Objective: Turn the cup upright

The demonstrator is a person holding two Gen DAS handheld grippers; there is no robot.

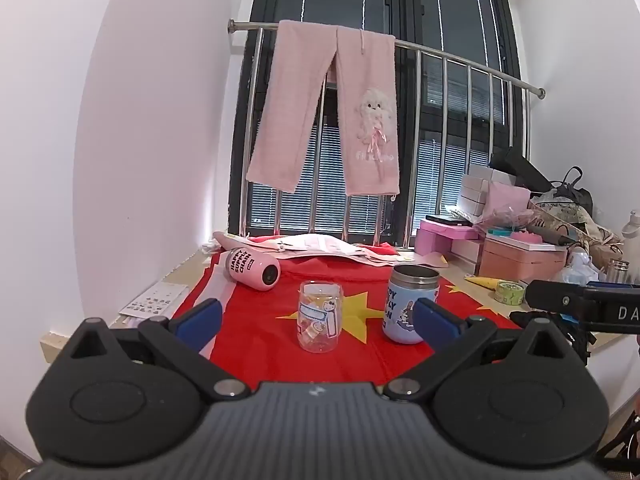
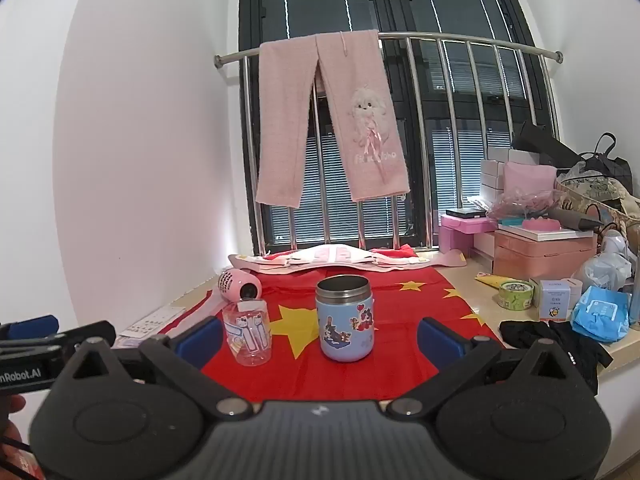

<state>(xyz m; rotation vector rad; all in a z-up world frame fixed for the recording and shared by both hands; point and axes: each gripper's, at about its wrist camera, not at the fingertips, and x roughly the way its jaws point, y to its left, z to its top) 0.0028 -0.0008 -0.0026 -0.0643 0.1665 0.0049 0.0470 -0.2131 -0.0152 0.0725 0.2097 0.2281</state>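
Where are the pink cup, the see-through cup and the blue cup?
pink cup (image 1: pixel 249 269), left wrist view, on its side wall.
see-through cup (image 1: pixel 320 320), left wrist view, on its sticker.
blue cup (image 2: pixel 346 326), right wrist view, on its cartoon picture.

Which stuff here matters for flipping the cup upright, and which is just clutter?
For the job:
pink cup, lying on its side
left gripper
right gripper

Just lying about:
blue cup, already upright
clear jar
tape roll
pink trousers

pink cup (image 1: pixel 251 268), blue cup (image 2: pixel 345 324), red cloth (image 2: pixel 360 368)
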